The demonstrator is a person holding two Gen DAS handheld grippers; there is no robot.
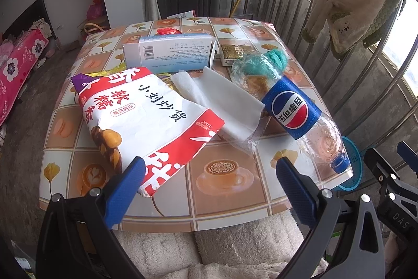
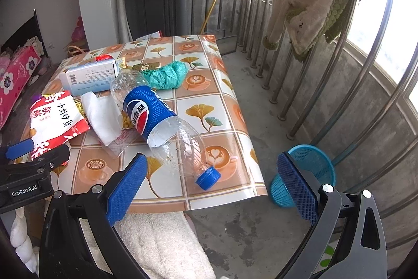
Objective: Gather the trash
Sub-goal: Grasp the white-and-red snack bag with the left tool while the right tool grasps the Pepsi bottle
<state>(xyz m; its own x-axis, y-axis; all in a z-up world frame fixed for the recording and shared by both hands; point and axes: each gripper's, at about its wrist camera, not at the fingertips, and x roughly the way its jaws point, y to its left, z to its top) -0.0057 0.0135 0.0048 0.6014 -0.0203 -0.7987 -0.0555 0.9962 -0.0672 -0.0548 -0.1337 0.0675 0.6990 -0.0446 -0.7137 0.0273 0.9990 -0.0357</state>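
Your left hand-held gripper [image 1: 210, 171] and right hand-held gripper [image 2: 213, 171] both hang released, grasping nothing. The Pepsi bottle [image 2: 156, 122] lies on the worktop [image 2: 209, 101], cap toward the blue basket [image 2: 311, 164] on the floor, likely your bin.

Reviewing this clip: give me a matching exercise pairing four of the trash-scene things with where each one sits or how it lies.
Things:
1. Pepsi bottle
2. blue basket
3. green bag
4. white box

Places or states:
A. on the floor beside the table
B. lying on its side, cap toward the near table edge
C. crumpled, near the bottle's base
D. at the far side, barcode showing

Pairs: 1-B, 2-A, 3-C, 4-D
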